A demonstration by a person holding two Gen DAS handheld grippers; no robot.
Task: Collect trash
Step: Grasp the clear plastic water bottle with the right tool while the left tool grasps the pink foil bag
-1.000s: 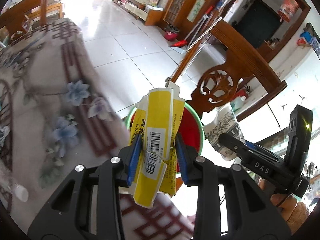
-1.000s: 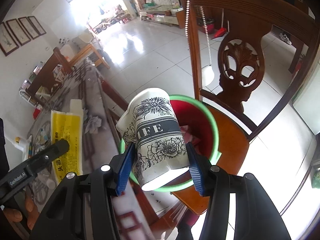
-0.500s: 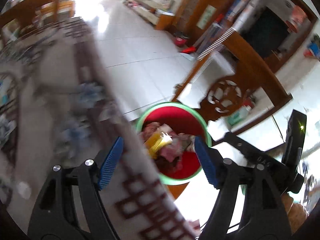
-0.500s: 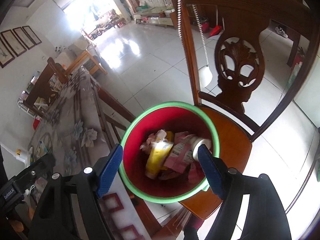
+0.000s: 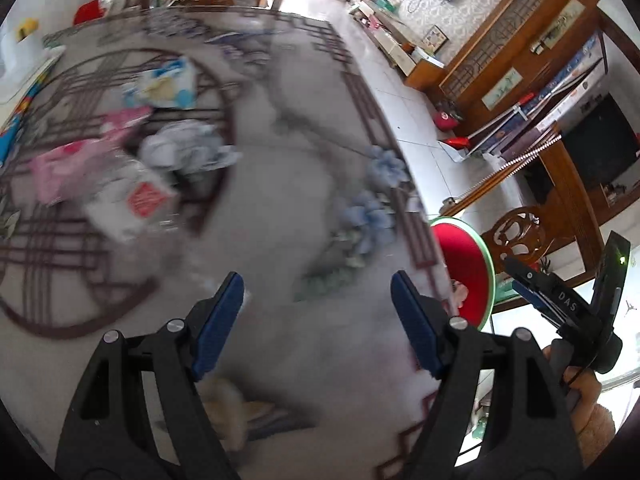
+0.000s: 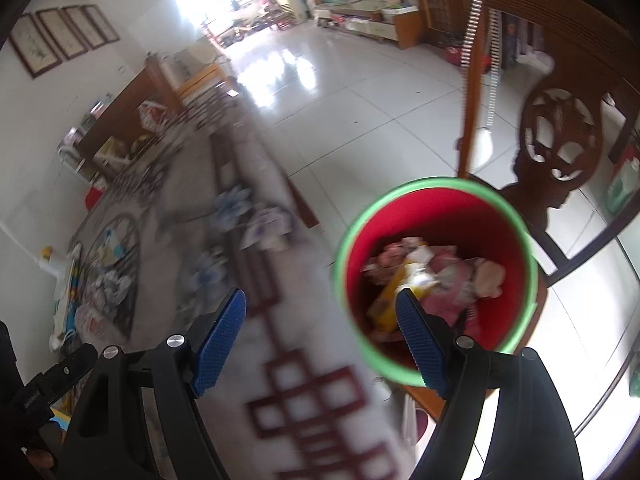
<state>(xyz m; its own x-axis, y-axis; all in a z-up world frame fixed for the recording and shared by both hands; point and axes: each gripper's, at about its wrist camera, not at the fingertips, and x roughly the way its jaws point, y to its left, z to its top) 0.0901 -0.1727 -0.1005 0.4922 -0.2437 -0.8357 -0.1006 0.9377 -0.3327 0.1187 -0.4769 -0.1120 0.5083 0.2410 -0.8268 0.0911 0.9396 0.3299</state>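
Note:
A red bin with a green rim (image 6: 436, 264) stands on a wooden chair beside the table and holds a yellow wrapper (image 6: 390, 300), pink wrappers and a paper cup. It also shows in the left wrist view (image 5: 466, 264). My left gripper (image 5: 316, 320) is open and empty over the patterned tablecloth (image 5: 280, 184). My right gripper (image 6: 322, 336) is open and empty over the table edge, left of the bin. Blurred trash lies on the table: a white packet with a red label (image 5: 132, 200), pink wrappers (image 5: 60, 168), a crumpled grey wad (image 5: 184, 152) and a blue-yellow wrapper (image 5: 164, 88).
A carved wooden chair back (image 6: 560, 144) rises behind the bin. A white tiled floor (image 6: 340, 92) lies beyond the table edge. The right gripper shows in the left wrist view (image 5: 560, 304). Wooden cabinets (image 5: 500, 64) line the far wall.
Both grippers opened and dropped the yellow wrapper and the paper cup into the bin. The left gripper then swung left over the table; the right one shifted left toward the table edge.

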